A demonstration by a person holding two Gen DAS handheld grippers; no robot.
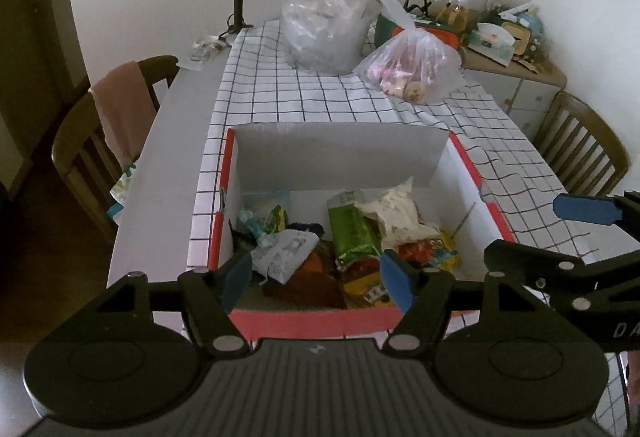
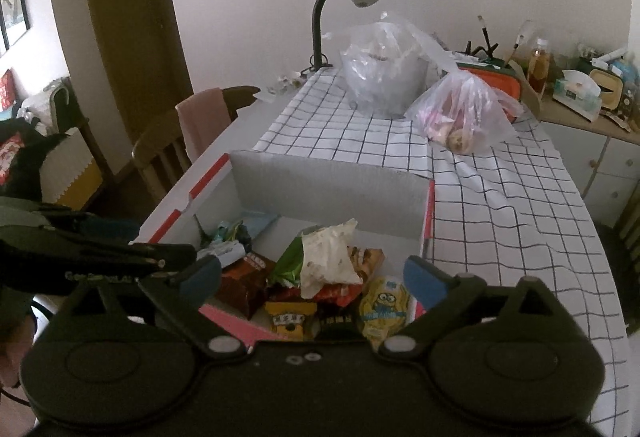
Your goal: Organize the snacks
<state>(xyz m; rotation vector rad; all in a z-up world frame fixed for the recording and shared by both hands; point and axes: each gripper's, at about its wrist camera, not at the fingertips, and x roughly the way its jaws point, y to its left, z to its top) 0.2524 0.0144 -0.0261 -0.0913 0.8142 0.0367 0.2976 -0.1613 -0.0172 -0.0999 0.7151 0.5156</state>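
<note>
Box (image 1: 460, 173) w/ red rim sits at near end of desk (image 1: 168, 141), on the grid cloth (image 1: 320, 105). Snacks piled inside, mostly toward its near wall: green pack (image 1: 354, 233), white crumpled bag (image 1: 394, 213), yellow cartoon pack (image 2: 384, 307), brown pack (image 2: 244, 283), small teal wrappers (image 1: 262, 223) in left corner. Far half of box floor bare. Two clear plastic bags (image 1: 412, 65) w/ more items at far end of desk, well apart from box.

Left hand-held gripper (image 1: 316, 281) spread wide, nothing between pads, hovering over near wall of box. Right hand-held gripper (image 2: 312, 281) also spread, empty, above the pile.

Handling, my guess: packs are light, soft, crinkly film, slippery; contents likely crushable. Best pinch at a sealed end or flat edge, gentle squeeze, not the puffed middle. White bag lies on top, easiest reach.

Pile fits either a sorted-in load or a jumble awaiting sorting; can't tell.
</note>
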